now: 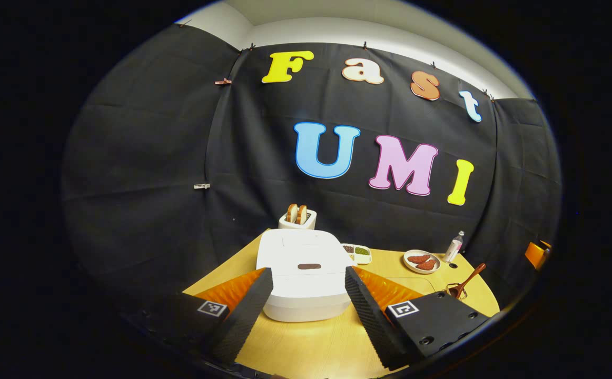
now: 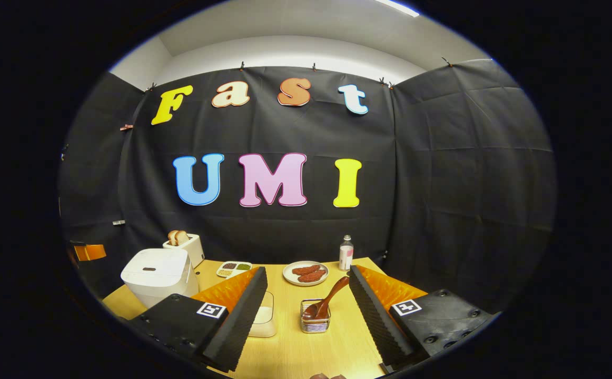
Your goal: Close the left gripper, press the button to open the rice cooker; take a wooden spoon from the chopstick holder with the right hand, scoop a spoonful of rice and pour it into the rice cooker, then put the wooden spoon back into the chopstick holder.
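A white rice cooker [image 1: 306, 273] with its lid down stands on the wooden table, its dark button [image 1: 309, 267] facing me. My left gripper [image 1: 308, 287] is open, its fingers either side of the cooker's front, apart from it. In the right gripper view the cooker [image 2: 158, 275] sits at the left. A wooden spoon [image 2: 329, 301] leans in the wire chopstick holder [image 2: 315, 317] straight ahead. My right gripper [image 2: 306, 292] is open and short of the holder. A clear container of rice [image 2: 264, 316] stands partly behind its left finger. The spoon [image 1: 466, 283] also shows at the right of the left gripper view.
A toaster [image 1: 297, 218] with bread stands behind the cooker. A divided dish of grains [image 1: 358, 253], a plate of sausages [image 1: 421, 261] and a small bottle [image 1: 454, 246] line the table's back. The table's right edge lies just past the holder.
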`<state>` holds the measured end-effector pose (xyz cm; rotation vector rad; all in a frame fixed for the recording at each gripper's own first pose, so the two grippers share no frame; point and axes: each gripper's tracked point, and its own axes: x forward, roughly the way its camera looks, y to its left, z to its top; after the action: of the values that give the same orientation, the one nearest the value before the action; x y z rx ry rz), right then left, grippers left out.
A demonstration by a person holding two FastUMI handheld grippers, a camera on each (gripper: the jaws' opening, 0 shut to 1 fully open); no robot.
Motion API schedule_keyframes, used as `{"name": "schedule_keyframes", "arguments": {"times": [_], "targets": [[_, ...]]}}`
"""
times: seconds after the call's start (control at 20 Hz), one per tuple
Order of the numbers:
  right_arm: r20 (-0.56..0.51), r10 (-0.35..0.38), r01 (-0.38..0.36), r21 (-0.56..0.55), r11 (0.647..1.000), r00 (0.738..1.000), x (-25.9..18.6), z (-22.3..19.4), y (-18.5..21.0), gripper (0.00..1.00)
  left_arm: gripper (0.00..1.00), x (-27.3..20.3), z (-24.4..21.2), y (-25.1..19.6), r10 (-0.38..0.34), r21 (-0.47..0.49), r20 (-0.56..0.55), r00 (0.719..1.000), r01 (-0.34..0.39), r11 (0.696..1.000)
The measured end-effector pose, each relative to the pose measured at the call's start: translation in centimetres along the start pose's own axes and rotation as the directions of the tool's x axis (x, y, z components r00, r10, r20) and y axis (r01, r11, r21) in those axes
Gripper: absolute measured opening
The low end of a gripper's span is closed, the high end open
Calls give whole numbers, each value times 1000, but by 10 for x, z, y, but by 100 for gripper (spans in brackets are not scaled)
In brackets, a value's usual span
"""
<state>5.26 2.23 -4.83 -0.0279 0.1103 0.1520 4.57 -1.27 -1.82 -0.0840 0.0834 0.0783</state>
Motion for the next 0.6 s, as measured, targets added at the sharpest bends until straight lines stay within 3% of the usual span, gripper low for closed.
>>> {"name": "schedule_keyframes", "arguments": {"times": [0.3,0.6], "targets": [[-11,48,-49,-68,997,999,4,-5,1,98,90,21,9,1,-28,21,-5,1000,28,999],[-37,35,-38,-85,996,999,3,-14,-12,98,67,61,11,7,-19,-31,-47,999,17,999]]}}
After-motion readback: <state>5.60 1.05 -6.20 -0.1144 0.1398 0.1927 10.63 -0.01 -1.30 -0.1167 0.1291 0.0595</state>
